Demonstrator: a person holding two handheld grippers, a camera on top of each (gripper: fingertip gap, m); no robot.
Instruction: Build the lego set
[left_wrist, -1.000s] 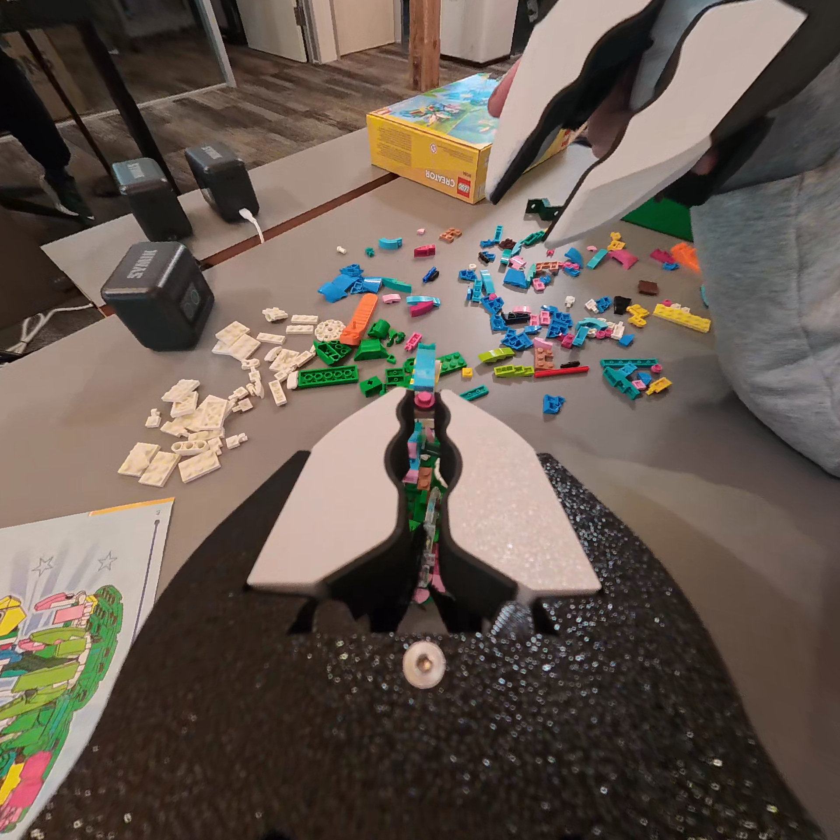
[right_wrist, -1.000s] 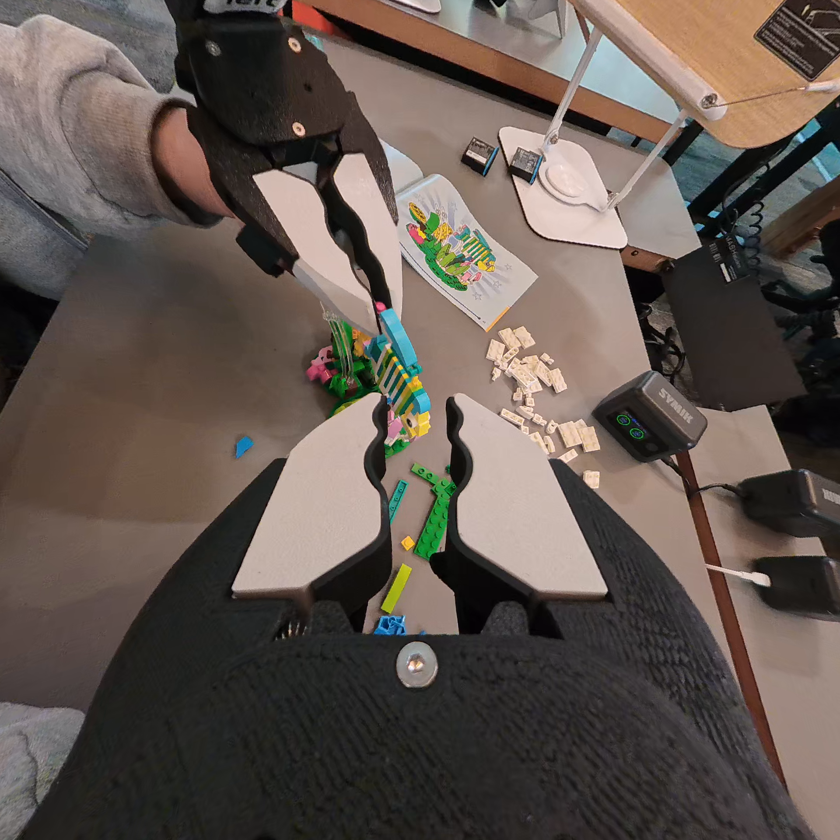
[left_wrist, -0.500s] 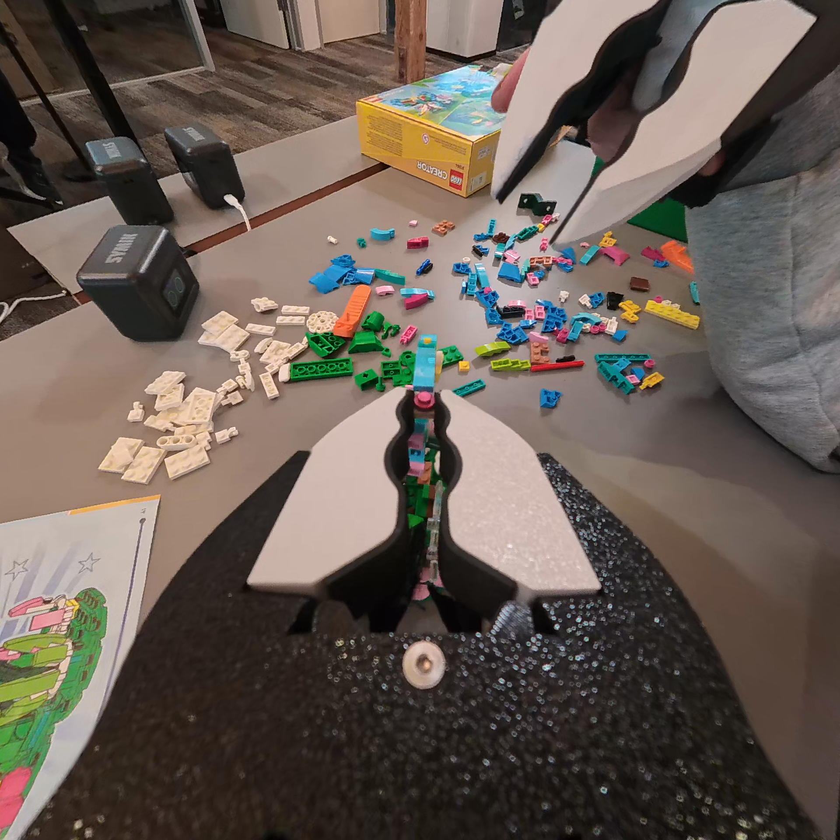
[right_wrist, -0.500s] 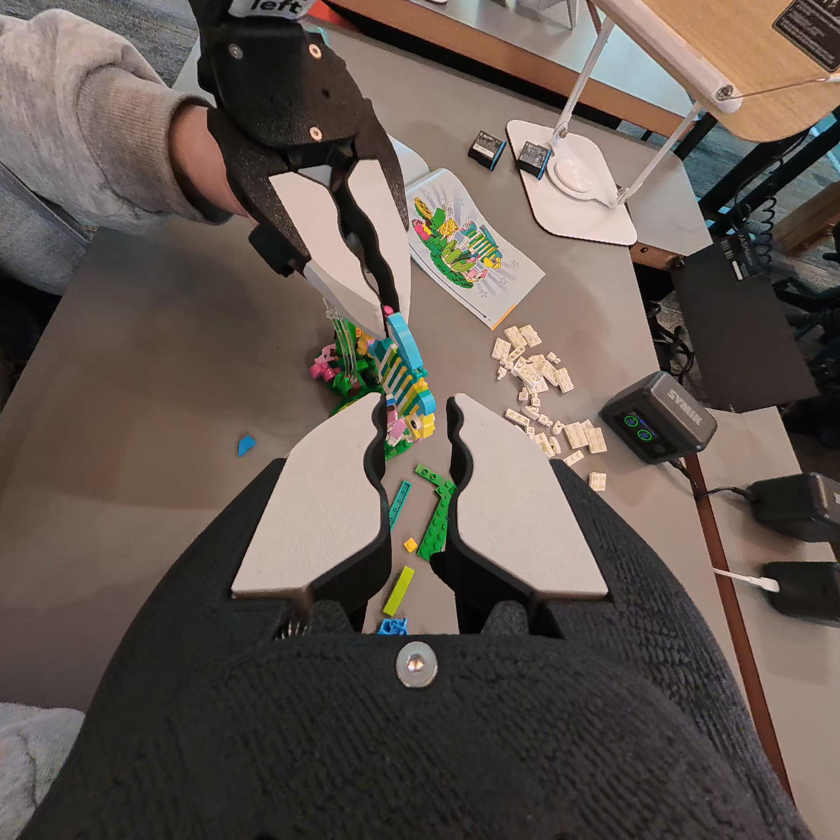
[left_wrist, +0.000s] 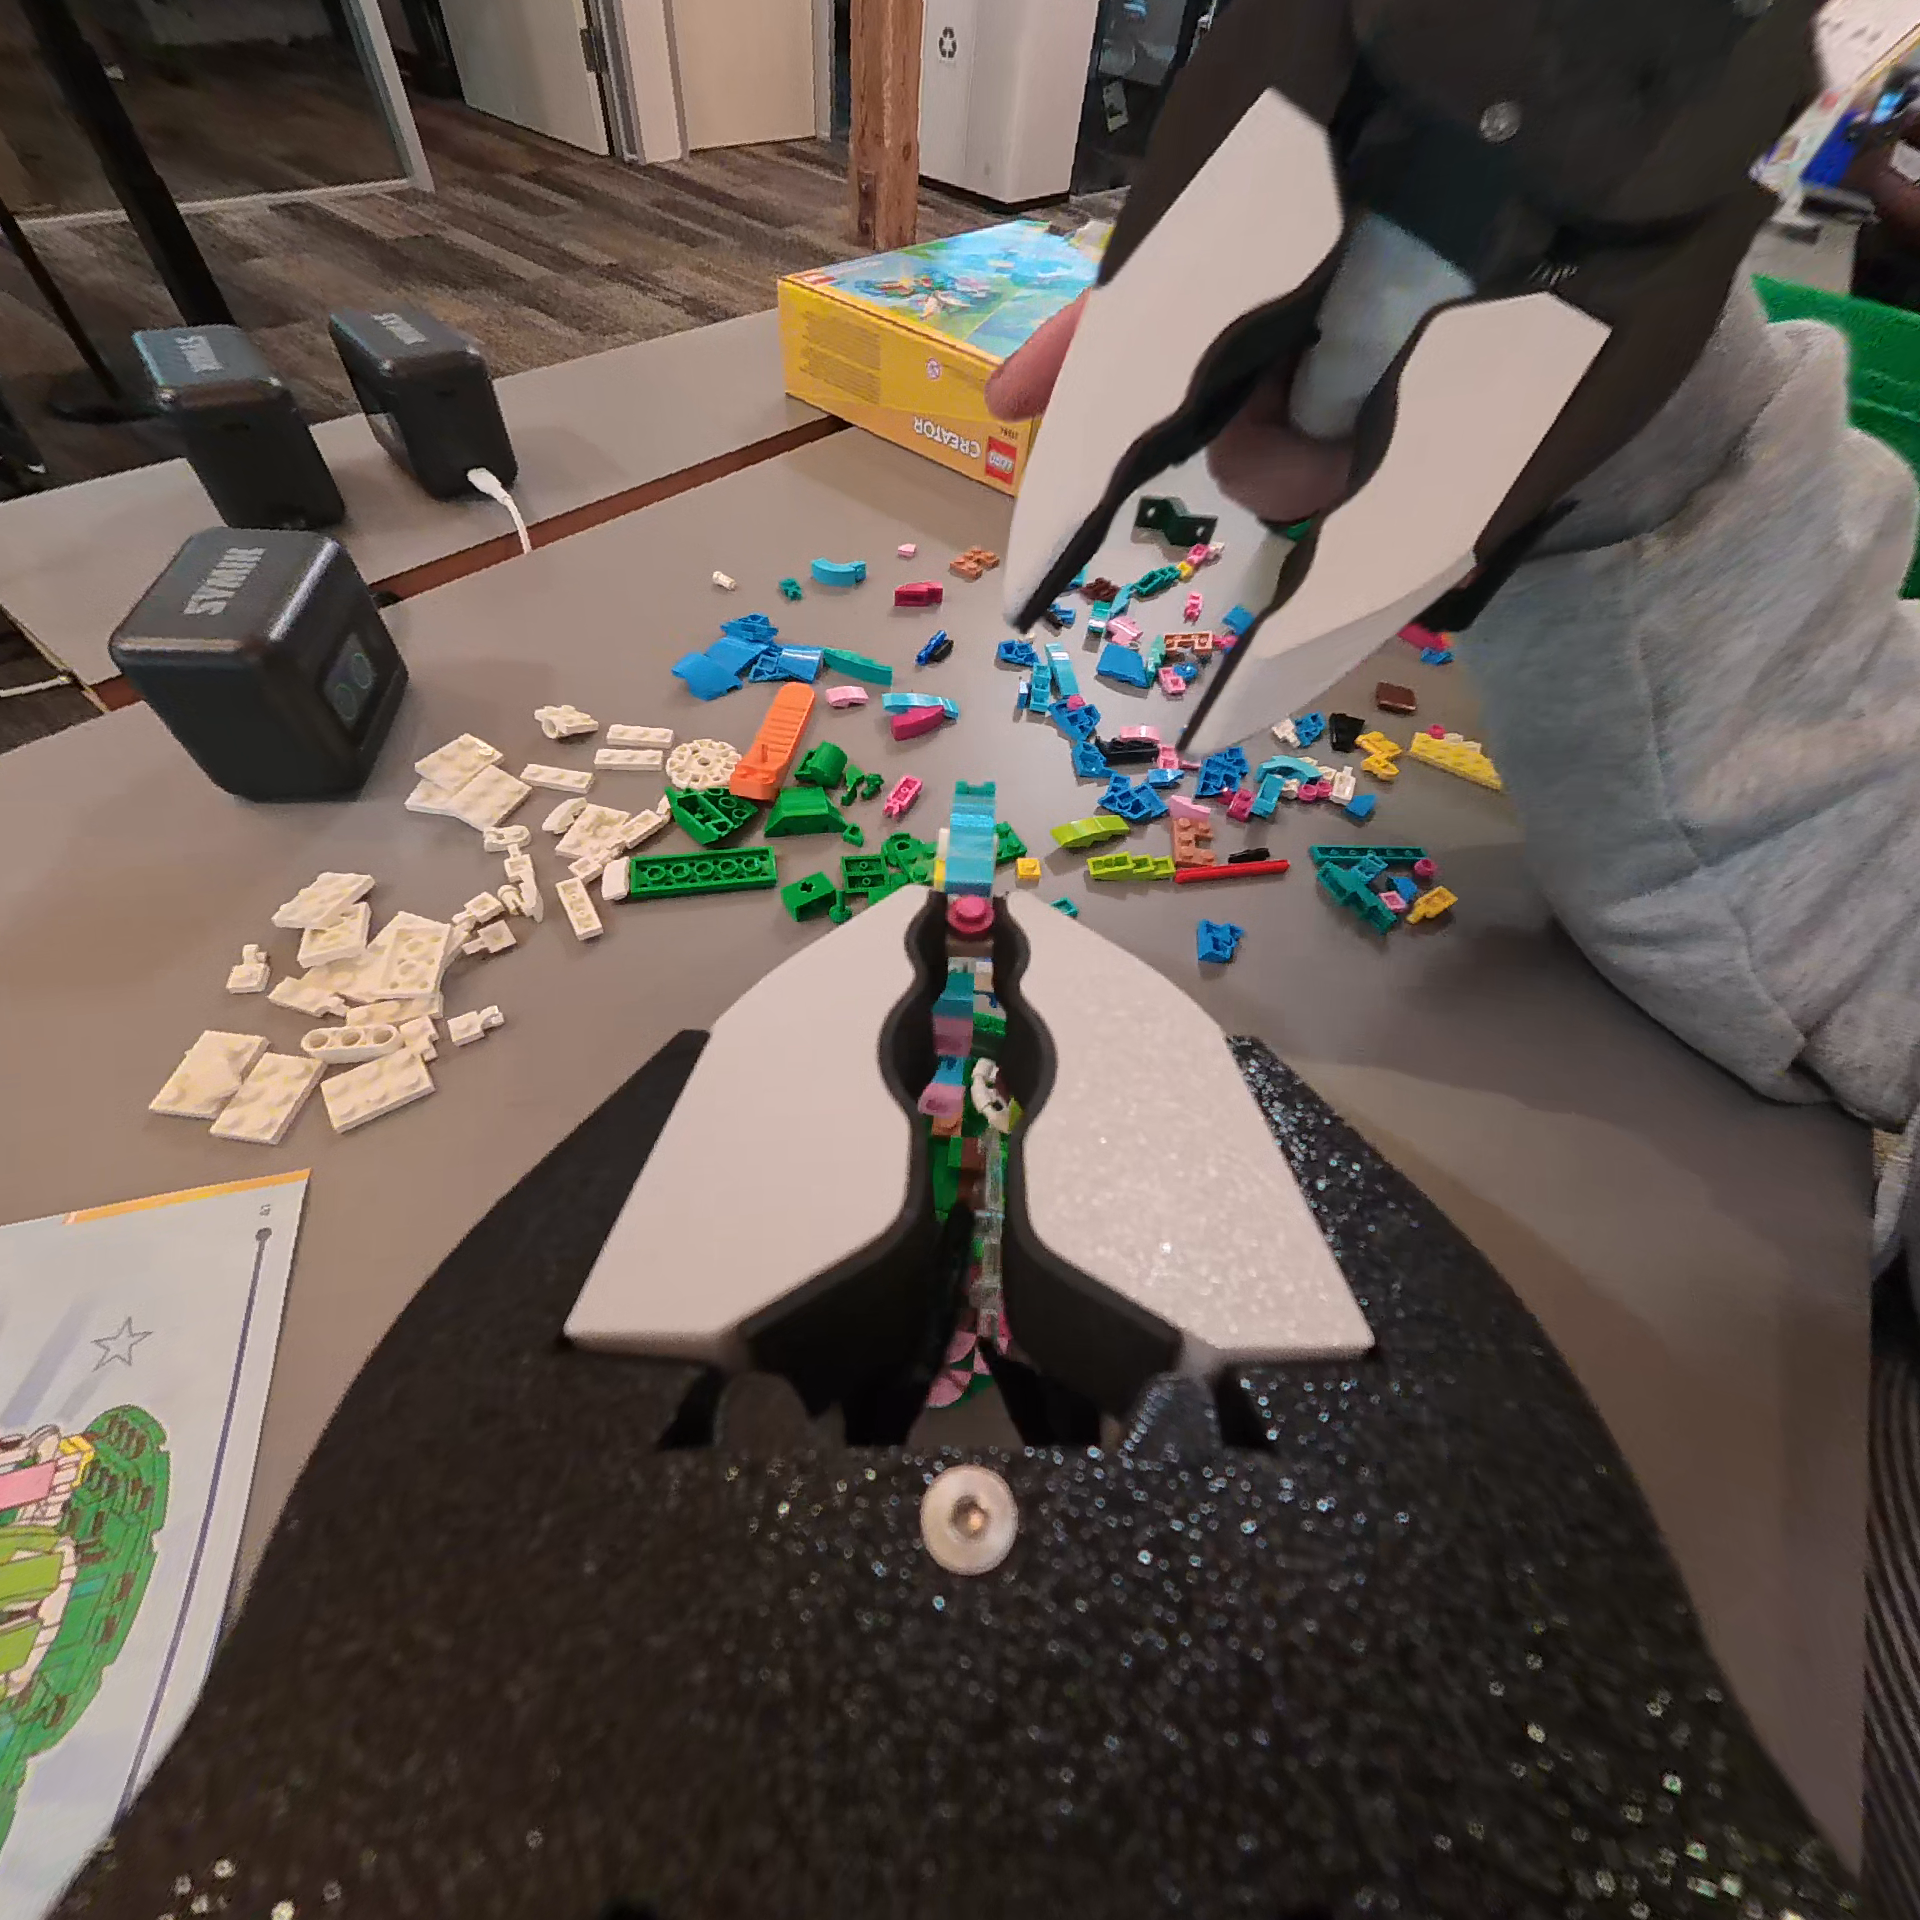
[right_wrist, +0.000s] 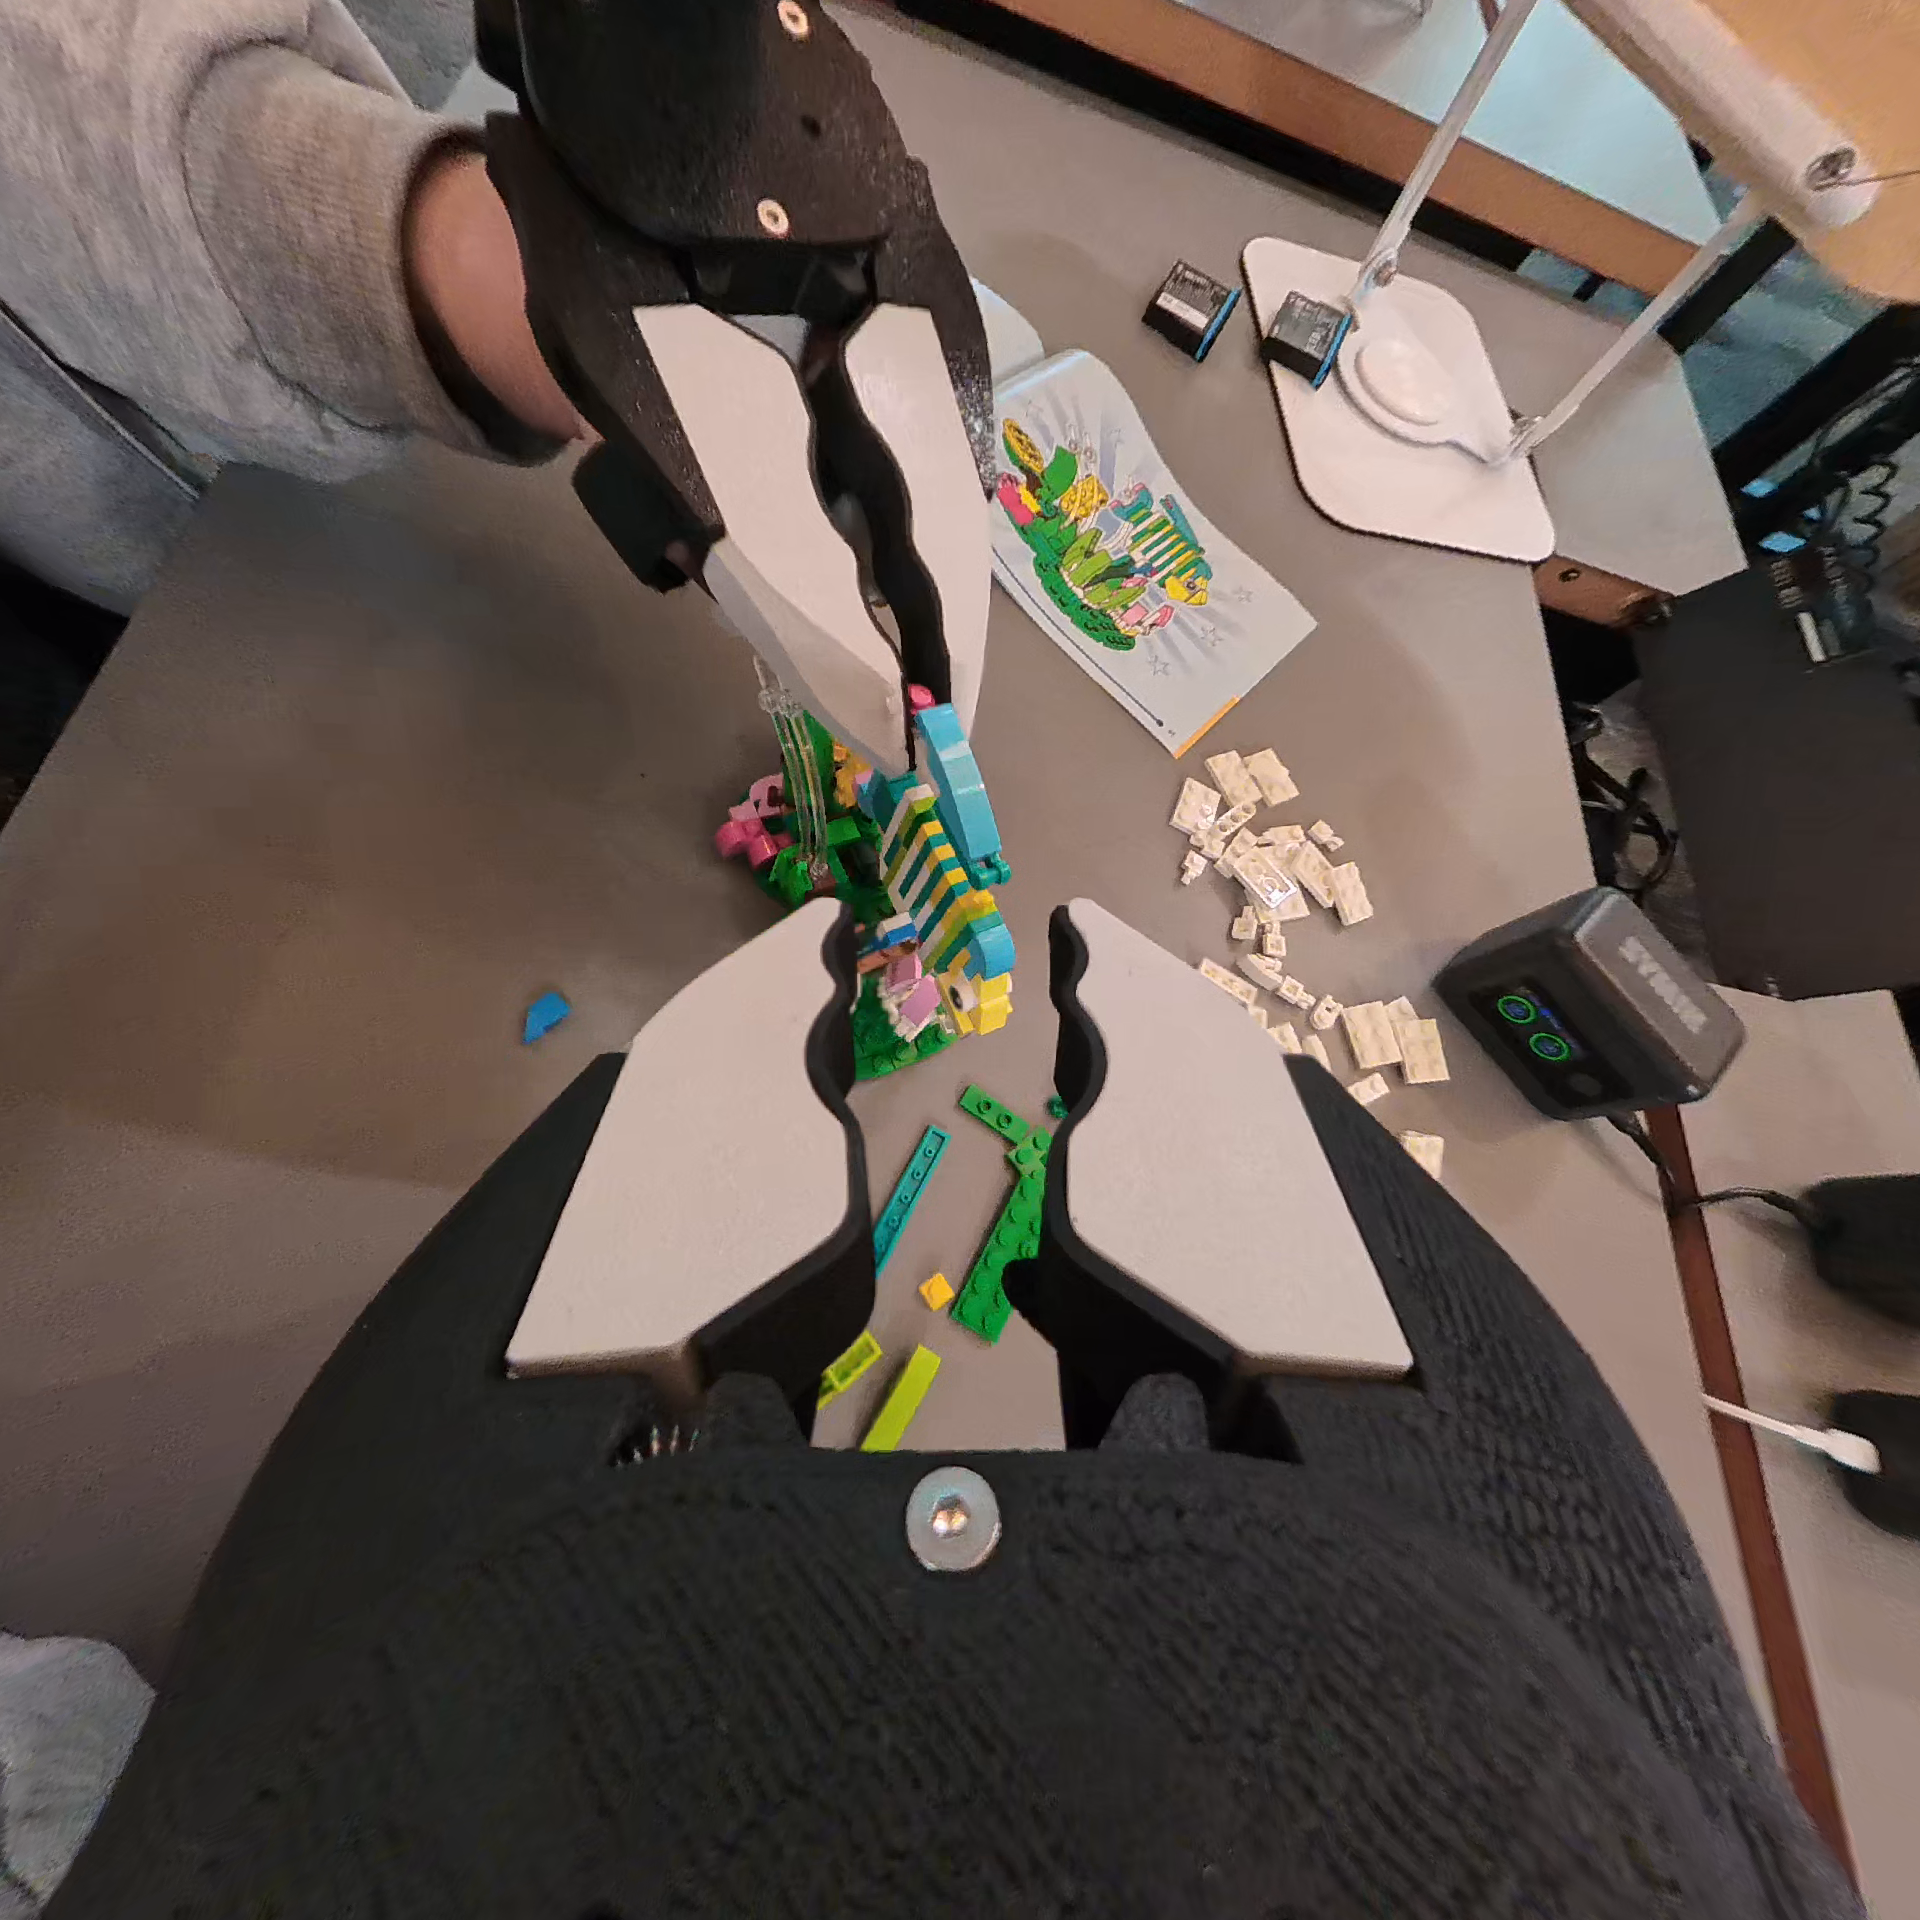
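Only in the right wrist view is the whole lego model (right_wrist: 904, 894) seen, standing just beyond the empty, parted right gripper (right_wrist: 940, 920). Its top is clamped by the left gripper (left_wrist: 968, 914).

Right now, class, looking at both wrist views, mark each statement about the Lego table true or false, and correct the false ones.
1. The left tool is shut on the Lego model. True.
2. The right tool holds a green plate. False: it is open and empty above the loose pieces.
3. The white pieces lie grouped apart from the coloured ones. True.
4. The instruction booklet is closed and stacked on the yellow box. False: it lies open on the table, away from the box.
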